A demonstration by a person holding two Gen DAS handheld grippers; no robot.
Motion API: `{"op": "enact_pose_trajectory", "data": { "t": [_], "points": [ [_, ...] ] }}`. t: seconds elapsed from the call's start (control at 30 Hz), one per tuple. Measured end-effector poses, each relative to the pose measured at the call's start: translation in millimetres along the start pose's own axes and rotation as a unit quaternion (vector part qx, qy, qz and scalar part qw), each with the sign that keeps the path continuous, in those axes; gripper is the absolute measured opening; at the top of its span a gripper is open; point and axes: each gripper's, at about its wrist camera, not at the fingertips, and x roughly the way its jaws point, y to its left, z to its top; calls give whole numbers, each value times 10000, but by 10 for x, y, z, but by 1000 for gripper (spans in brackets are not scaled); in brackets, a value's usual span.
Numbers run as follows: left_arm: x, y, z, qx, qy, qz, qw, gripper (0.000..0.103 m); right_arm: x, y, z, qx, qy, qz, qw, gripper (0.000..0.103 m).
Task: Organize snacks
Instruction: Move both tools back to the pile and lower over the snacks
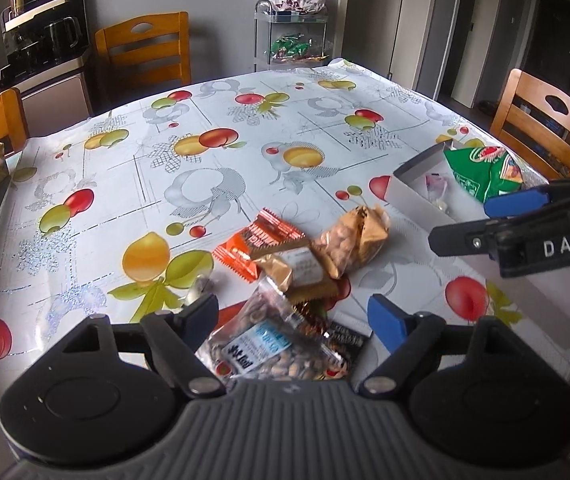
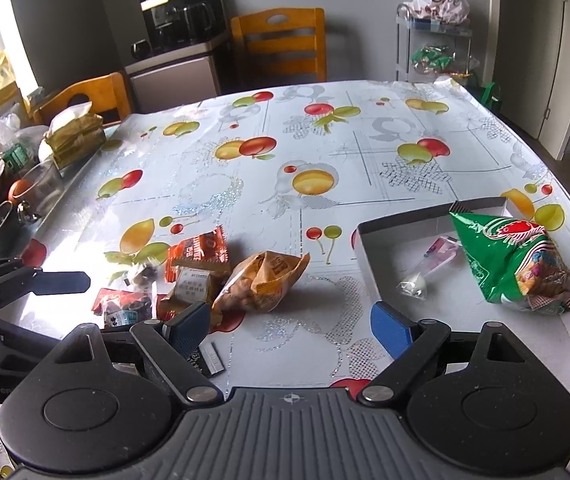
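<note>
Your left hand-held gripper (image 1: 293,316) hangs over the near end of the snack pile with its jaws spread wide and nothing gripped; the clear peanut packet (image 1: 269,344) lies on the surface between and below its fingers, which makes it look like the likely next pick. Your right hand-held gripper (image 2: 289,320) is also wide and empty, poised over a bare patch of the surface (image 2: 325,152) between the pile and the white box (image 2: 369,264). That box sits to the right of the loose snacks, and it seems to be the collecting place, since a green bag (image 2: 513,256) already leans in it beside a small pink-wrapped item (image 2: 441,250) and a small white sweet (image 2: 413,286). Outside it lie the orange packet (image 2: 199,256), a gold-wrapped bar (image 2: 191,286), the tan bag of nuts (image 2: 261,284) and a red packet (image 2: 125,304), bunched and partly overlapping, so you may need to take them one at a time. The fruit-print cloth looks glossy, so thin wrappers could slide as you close on them.
</note>
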Motion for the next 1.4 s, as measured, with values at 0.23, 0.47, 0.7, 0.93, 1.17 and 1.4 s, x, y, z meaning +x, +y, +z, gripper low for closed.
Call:
{"op": "enact_pose_trajectory", "data": {
  "t": [0.23,0.47,0.7,0.93,1.17,1.4],
  "points": [
    [-24,87,-112,-19,50,30,10000,85,55,116,8,-91,41,82,9999,89],
    [-7,144,-142,-82,82,94,9999,85,111,164,42,-119,69,99,9999,90],
    [96,226,-221,-396,269,-30,9989,85,179,194,50,-125,130,107,9998,91],
    [154,289,-240,-553,290,52,9980,85,210,198,91,-170,154,107,9997,93],
    [247,426,-359,-1348,413,-136,9899,85,276,202,83,-166,249,134,9995,94],
    [292,441,-369,-1592,321,-7,9867,85,323,220,86,-222,337,184,9990,94]
  ]
}}
